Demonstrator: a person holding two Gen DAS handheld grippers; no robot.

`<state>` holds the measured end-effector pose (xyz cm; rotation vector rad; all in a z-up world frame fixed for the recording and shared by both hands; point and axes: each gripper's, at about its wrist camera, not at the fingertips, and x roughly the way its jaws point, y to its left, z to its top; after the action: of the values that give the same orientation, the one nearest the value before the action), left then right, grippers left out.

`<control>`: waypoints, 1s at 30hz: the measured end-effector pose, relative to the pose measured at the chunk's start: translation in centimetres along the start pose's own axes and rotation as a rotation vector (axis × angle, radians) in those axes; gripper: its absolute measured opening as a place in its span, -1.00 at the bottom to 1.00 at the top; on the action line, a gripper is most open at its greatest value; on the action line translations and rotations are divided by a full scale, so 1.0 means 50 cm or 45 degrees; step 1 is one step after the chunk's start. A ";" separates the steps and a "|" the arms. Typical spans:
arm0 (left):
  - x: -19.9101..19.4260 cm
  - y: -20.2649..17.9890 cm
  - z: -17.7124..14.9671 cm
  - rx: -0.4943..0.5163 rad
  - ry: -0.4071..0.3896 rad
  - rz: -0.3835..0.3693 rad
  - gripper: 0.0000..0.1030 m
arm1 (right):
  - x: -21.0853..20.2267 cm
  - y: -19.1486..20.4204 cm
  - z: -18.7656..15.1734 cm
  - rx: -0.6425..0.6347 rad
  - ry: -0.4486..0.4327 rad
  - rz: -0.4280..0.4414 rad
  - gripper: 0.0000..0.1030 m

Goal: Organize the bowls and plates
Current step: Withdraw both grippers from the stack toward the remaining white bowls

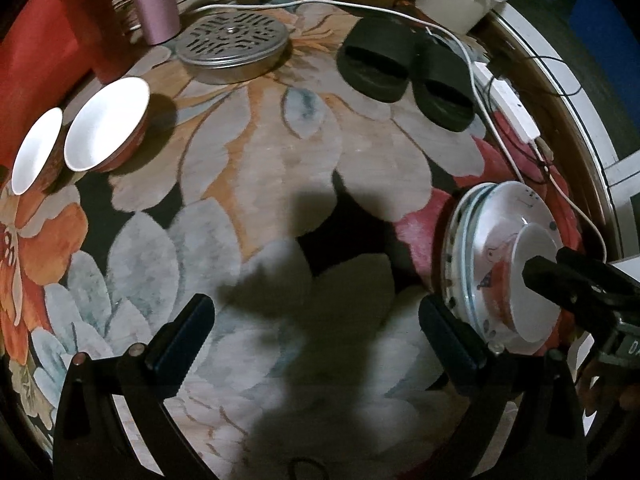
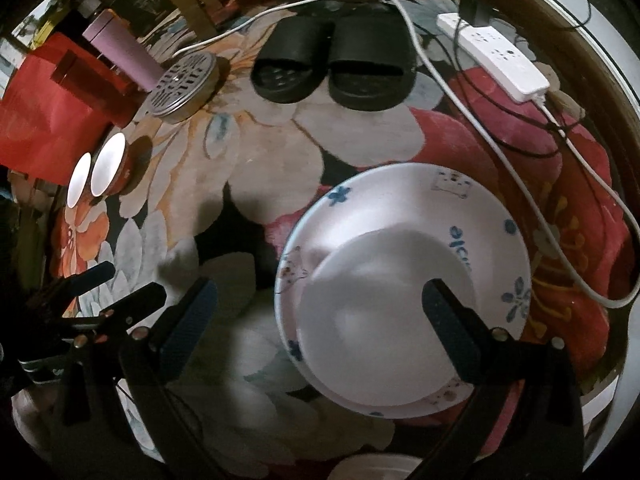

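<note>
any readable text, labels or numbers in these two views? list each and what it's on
"DA": partial white letters on the right gripper body at the frame edge in the left wrist view; the rest is cut off.
Blue lettering on the top patterned plate, right side of its rim: too distorted to read.
Small boxed blue mark on the same plate's upper rim: too blurred to read.
Power strip: no legible marking.

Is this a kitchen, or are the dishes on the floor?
Probably the floor of a room at home, not a kitchen. The plates and bowls sit on a flowered rug, near black slippers and a power strip.
</note>
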<state>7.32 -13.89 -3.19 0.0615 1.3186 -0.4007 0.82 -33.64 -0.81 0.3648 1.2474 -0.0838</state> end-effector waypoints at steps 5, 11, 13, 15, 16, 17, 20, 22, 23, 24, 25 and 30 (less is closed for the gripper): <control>-0.001 0.029 -0.003 -0.027 -0.003 0.005 0.98 | 0.010 0.028 0.000 -0.028 0.011 0.004 1.00; -0.001 0.069 -0.006 -0.066 -0.008 0.015 0.98 | 0.024 0.066 0.006 -0.067 0.024 0.013 1.00; -0.001 0.085 -0.007 -0.081 -0.010 0.021 0.98 | 0.028 0.079 0.007 -0.077 0.027 0.018 1.00; 0.000 0.104 -0.009 -0.098 -0.011 0.028 0.98 | 0.032 0.092 0.009 -0.091 0.029 0.021 1.00; 0.000 0.110 -0.009 -0.105 -0.013 0.031 0.98 | 0.035 0.101 0.010 -0.101 0.030 0.022 1.00; -0.001 0.119 -0.009 -0.113 -0.014 0.035 0.98 | 0.037 0.108 0.011 -0.109 0.032 0.025 1.00; -0.003 0.142 -0.012 -0.139 -0.022 0.043 0.98 | 0.046 0.128 0.013 -0.133 0.040 0.031 1.00; -0.005 0.155 -0.012 -0.152 -0.027 0.048 0.98 | 0.052 0.143 0.014 -0.151 0.046 0.036 1.00; -0.006 0.162 -0.012 -0.160 -0.029 0.050 0.98 | 0.054 0.150 0.013 -0.160 0.049 0.040 1.00; -0.007 0.169 -0.012 -0.166 -0.031 0.053 0.98 | 0.056 0.156 0.012 -0.169 0.051 0.042 1.00; -0.008 0.174 -0.013 -0.170 -0.033 0.055 0.98 | 0.059 0.163 0.012 -0.178 0.055 0.044 1.00; -0.012 0.206 -0.015 -0.197 -0.037 0.069 0.98 | 0.076 0.191 0.016 -0.195 0.084 0.072 1.00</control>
<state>9.80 -3.97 -4.66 -0.0377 1.3123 -0.2521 5.24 -24.42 -2.03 0.2718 1.2987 0.0720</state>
